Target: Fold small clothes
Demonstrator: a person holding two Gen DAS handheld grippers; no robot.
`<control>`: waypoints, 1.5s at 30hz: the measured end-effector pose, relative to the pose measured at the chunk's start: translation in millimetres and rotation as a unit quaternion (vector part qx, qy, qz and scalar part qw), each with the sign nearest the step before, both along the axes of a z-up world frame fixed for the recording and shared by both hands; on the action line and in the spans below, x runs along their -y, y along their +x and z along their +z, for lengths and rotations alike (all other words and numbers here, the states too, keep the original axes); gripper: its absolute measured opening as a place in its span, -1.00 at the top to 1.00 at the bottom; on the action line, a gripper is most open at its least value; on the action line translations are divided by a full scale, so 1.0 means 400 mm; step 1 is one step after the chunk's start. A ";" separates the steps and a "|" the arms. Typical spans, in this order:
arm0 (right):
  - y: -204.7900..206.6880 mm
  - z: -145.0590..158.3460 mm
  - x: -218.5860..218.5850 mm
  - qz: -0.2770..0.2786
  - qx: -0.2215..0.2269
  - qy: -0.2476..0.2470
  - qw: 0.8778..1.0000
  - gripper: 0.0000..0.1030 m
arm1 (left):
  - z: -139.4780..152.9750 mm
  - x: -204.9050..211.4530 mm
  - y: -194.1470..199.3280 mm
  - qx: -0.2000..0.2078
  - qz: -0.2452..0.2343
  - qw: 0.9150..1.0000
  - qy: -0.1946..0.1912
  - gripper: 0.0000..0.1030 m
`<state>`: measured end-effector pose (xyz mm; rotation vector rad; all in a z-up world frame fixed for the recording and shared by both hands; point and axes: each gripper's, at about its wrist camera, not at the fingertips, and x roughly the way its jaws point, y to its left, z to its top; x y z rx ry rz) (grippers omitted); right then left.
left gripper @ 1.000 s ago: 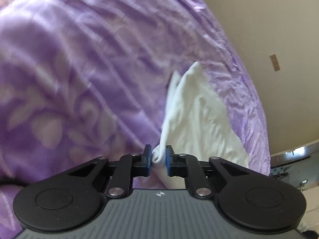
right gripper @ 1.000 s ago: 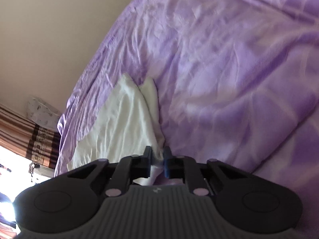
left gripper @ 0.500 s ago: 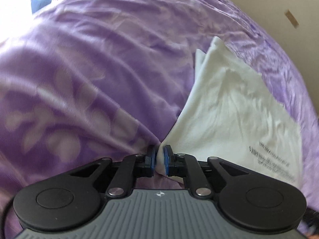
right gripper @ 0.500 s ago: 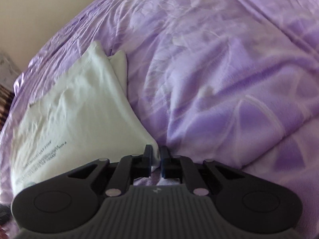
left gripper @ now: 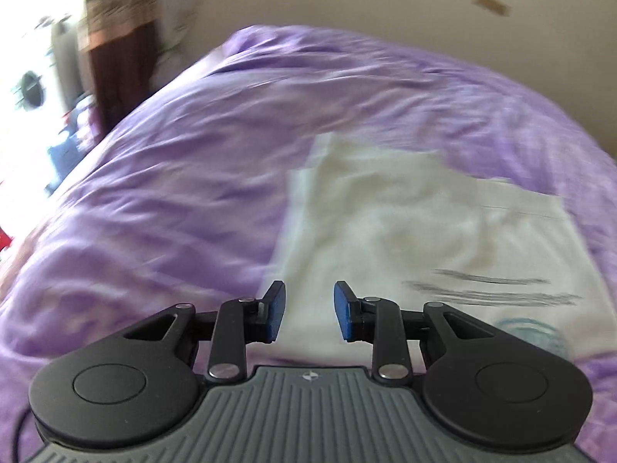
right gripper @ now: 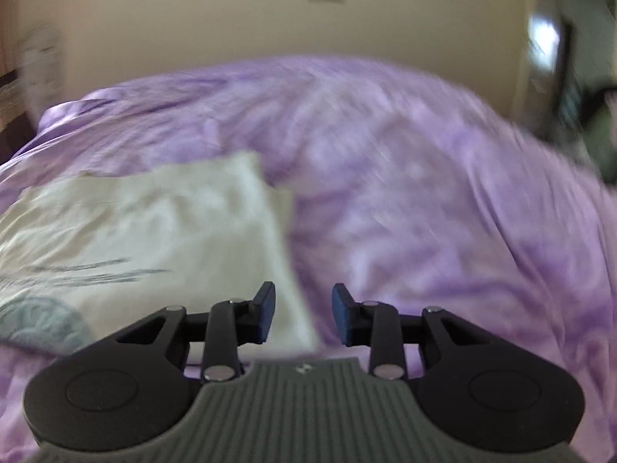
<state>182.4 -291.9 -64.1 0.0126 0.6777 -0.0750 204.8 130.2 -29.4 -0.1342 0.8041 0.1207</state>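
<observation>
A small white garment (left gripper: 424, 231) with dark printed text and a bluish round print lies flat on the purple bedspread (left gripper: 173, 193). My left gripper (left gripper: 309, 310) is open and empty, just above the garment's near left corner. In the right wrist view the same garment (right gripper: 154, 231) lies at the left on the bedspread (right gripper: 424, 212). My right gripper (right gripper: 302, 312) is open and empty over the garment's near right corner. Both views are motion-blurred.
A beige wall (right gripper: 270, 19) stands behind the bed. A brown curtain (left gripper: 115, 38) and a bright window (left gripper: 31, 77) are at the far left of the left wrist view. Dark clutter (right gripper: 586, 115) sits beyond the bed's right edge.
Both grippers were shut on the garment's corners, laid it down flat, then opened and let go. Both have tilted up and pulled back.
</observation>
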 end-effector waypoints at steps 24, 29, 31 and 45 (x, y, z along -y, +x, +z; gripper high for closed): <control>0.065 -0.153 -0.359 0.169 -0.009 -0.020 0.985 0.10 | -0.233 0.304 0.011 0.059 -0.095 0.993 0.044 0.34; 0.077 -0.187 -0.373 0.177 -0.049 -0.036 0.982 0.05 | -0.251 0.298 0.013 0.046 -0.097 0.994 0.039 0.32; 0.077 -0.188 -0.372 0.177 -0.053 -0.035 0.982 0.05 | -0.249 0.305 0.013 0.042 -0.098 0.993 0.048 0.32; 0.036 -0.096 -0.340 0.187 -0.022 -0.001 0.982 -0.08 | -0.004 0.166 0.030 0.021 -0.108 0.994 -0.027 0.09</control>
